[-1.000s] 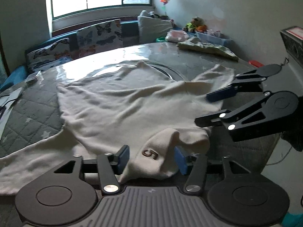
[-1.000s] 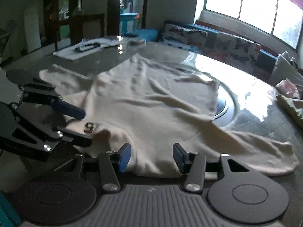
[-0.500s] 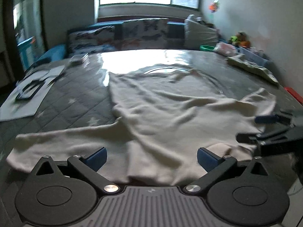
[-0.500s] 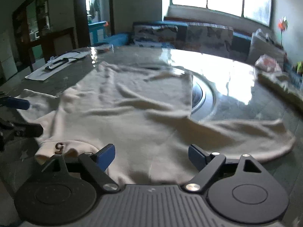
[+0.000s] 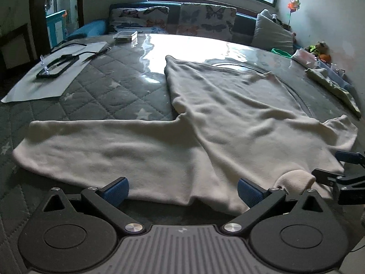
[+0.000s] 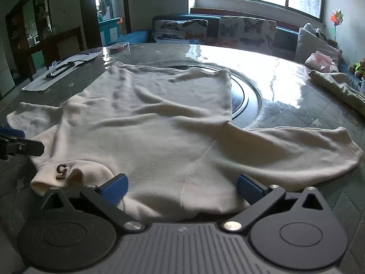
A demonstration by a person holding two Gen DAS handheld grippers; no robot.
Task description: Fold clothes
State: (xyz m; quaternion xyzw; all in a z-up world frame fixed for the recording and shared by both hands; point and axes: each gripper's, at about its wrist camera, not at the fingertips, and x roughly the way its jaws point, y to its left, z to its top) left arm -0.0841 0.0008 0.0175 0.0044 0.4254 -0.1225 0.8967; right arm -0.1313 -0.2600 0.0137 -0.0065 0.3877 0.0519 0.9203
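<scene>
A cream long-sleeved sweater [image 5: 228, 118] lies spread flat on the round table, sleeves out to both sides; it also shows in the right wrist view [image 6: 159, 123]. Its collar with a brown "5" tag [image 6: 62, 171] lies at the near edge. My left gripper [image 5: 182, 188] is open, its blue pads either side of the near edge at the left shoulder. My right gripper [image 6: 181, 187] is open over the near edge at the right shoulder. Each gripper shows at the edge of the other's view. Neither holds cloth.
The table has a quilted grey cover [image 5: 109, 91] under clear plastic and a round glass centre [image 6: 246, 96]. A grey sheet with black straps [image 5: 57, 68] and a small box [image 5: 125, 35] lie far left. A green garment [image 5: 335, 86] lies far right. A cushioned bench [image 6: 216, 32] runs behind.
Both grippers opened wide and let go of the collar. The left one moved left to the left shoulder, the right one moved right to the right shoulder. The sweater now lies flat.
</scene>
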